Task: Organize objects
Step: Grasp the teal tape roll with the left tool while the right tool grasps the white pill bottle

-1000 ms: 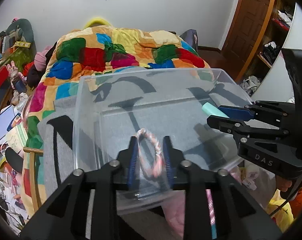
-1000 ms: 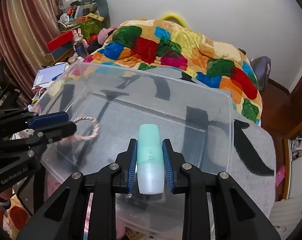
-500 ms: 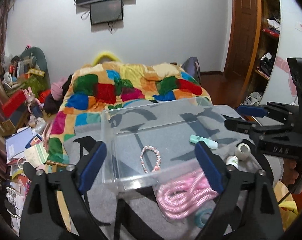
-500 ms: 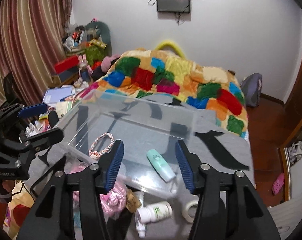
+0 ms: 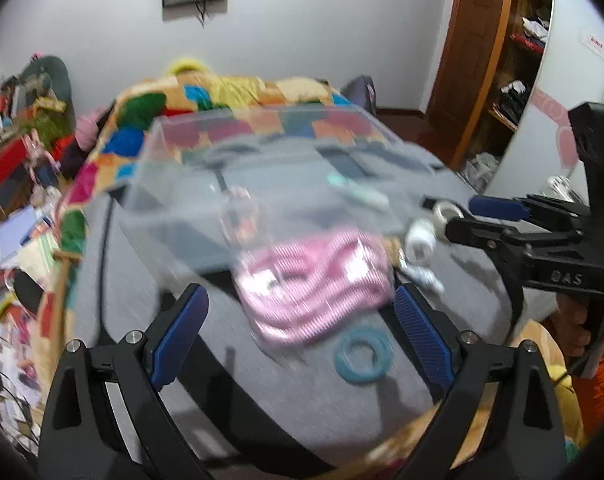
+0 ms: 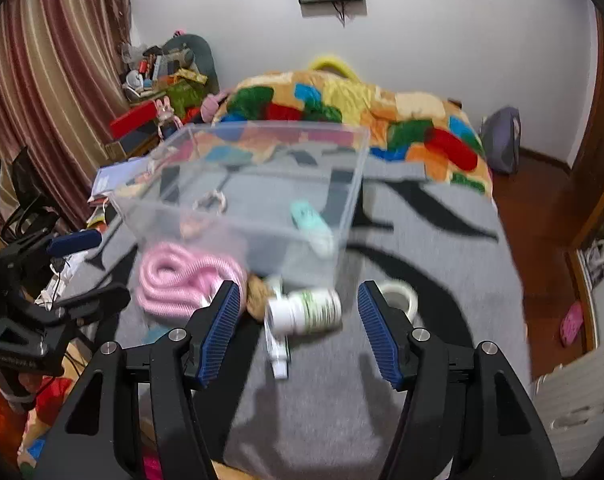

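Observation:
A clear plastic bin [image 5: 181,148] [image 6: 354,168] stands on the grey blanket and holds a braided ring [image 6: 211,200] and a mint tube [image 6: 310,220] [image 5: 358,194]. In front of it lie a pink coiled rope [image 5: 306,276] [image 6: 173,276], a teal ring [image 5: 362,354], a white bottle [image 6: 306,310] [image 5: 420,238], a tape roll [image 6: 398,298] and a small white tube [image 6: 277,352]. My left gripper [image 5: 297,332] is open and empty, above the rope. My right gripper [image 6: 297,332] is open and empty, above the bottle.
A patchwork quilt [image 6: 342,108] covers the bed behind the bin. Clutter and books [image 5: 9,232] lie along the left side by the curtain [image 6: 41,80]. A wooden door [image 5: 474,60] and shelves stand at the right.
Both grippers opened and let go of the braided ring and the mint tube inside the bin, then drew back toward the near objects. The views are blurred from motion.

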